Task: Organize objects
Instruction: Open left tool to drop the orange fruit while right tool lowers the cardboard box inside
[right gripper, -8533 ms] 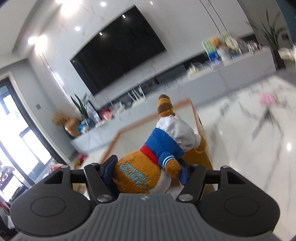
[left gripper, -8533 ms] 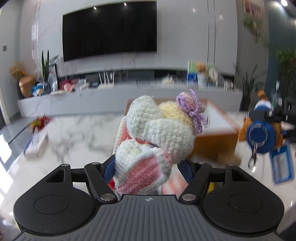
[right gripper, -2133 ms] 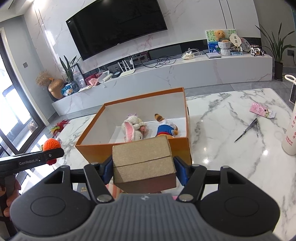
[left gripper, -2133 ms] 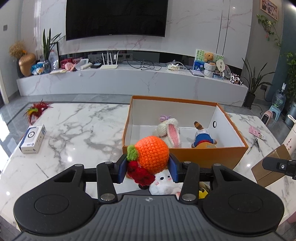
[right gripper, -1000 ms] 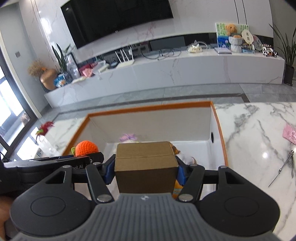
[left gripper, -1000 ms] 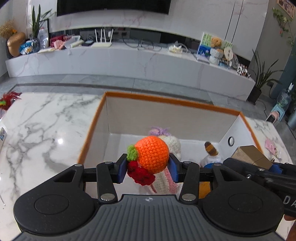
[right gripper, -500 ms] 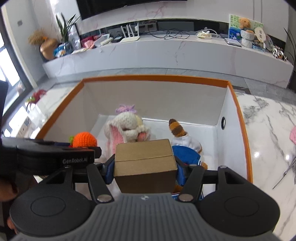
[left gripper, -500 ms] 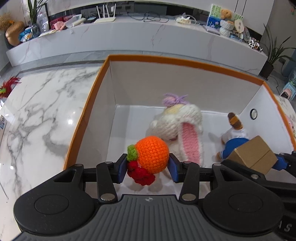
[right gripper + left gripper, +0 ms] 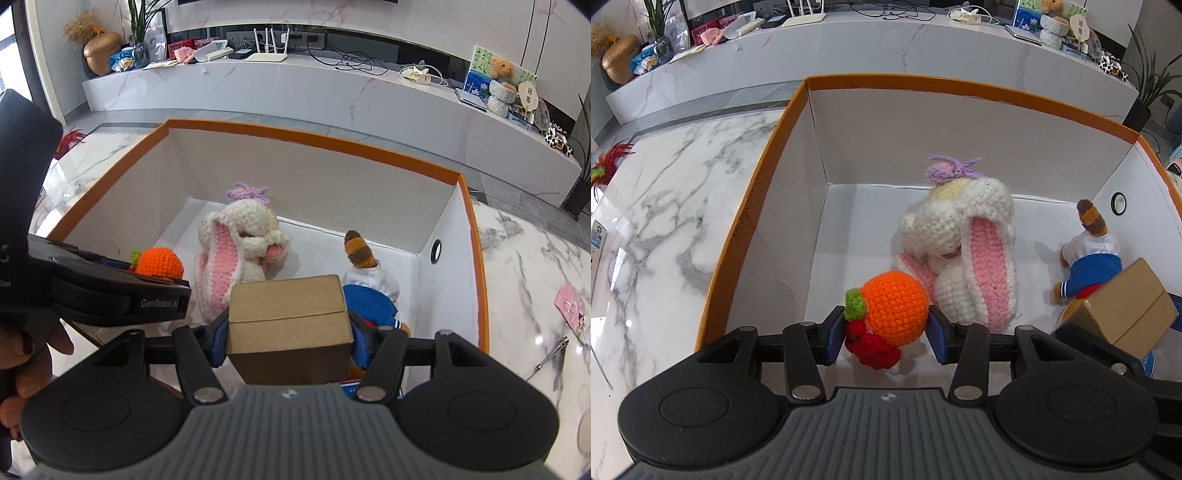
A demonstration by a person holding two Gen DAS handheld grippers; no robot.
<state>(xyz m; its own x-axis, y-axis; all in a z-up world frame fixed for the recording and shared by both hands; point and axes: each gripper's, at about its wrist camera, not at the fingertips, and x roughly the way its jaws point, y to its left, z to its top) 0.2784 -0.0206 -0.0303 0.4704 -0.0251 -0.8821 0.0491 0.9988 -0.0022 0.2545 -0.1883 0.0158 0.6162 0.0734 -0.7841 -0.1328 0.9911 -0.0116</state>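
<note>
While our left gripper [image 9: 886,334] clenches a crocheted orange ball [image 9: 894,308] with a green tuft and red bits below it, we hold it inside the near left part of an orange-rimmed box [image 9: 750,218] standing on the marble desk [image 9: 665,206]. Our right gripper [image 9: 286,336] grasps a small brown carton [image 9: 290,325] over the near right part of the same box. A crocheted rabbit [image 9: 960,254] with pink ears and a purple bow lies on the box floor, and a plush toy [image 9: 1089,254] in blue and white sits near the right wall. "GenRobot.AI" [image 9: 159,303] is printed on the side of the left gripper. Faint lettering runs along the box's left rim, too small to read. Scissors [image 9: 550,357] and a pink card [image 9: 571,307] lie on the desk to the right.
</note>
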